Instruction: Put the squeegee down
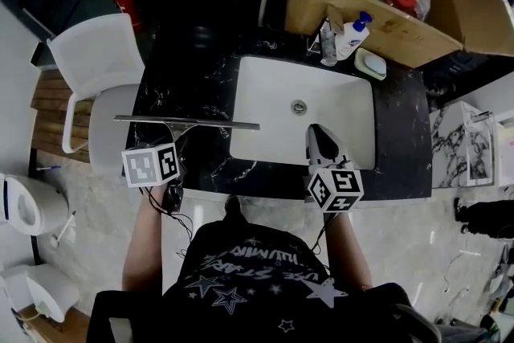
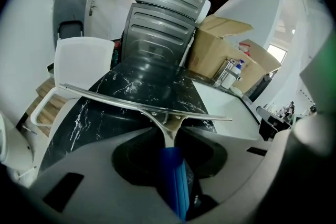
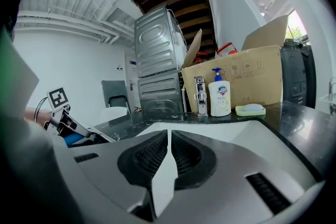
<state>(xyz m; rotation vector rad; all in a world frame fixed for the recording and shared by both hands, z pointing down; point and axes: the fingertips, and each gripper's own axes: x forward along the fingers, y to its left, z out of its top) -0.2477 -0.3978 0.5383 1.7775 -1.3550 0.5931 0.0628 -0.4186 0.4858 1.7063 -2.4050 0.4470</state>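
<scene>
The squeegee (image 1: 186, 123) has a long metal blade and a blue handle (image 2: 176, 181). My left gripper (image 1: 178, 142) is shut on that handle, and the blade (image 2: 147, 105) lies crosswise over the black marble counter (image 1: 193, 84), left of the white sink (image 1: 273, 84). Whether the blade touches the counter I cannot tell. In the left gripper view the handle runs up between the jaws of the left gripper (image 2: 169, 136). My right gripper (image 1: 319, 131) hovers over the sink's front part, and the right gripper (image 3: 169, 152) is shut with nothing between its pads.
A faucet (image 1: 328, 40), a soap bottle (image 1: 353, 36) and a soap dish (image 1: 370, 63) stand behind the sink. An open cardboard box (image 1: 377, 12) sits at the back right. A white chair (image 1: 96, 68) stands left of the counter, with stacked machines (image 2: 168, 18) behind it.
</scene>
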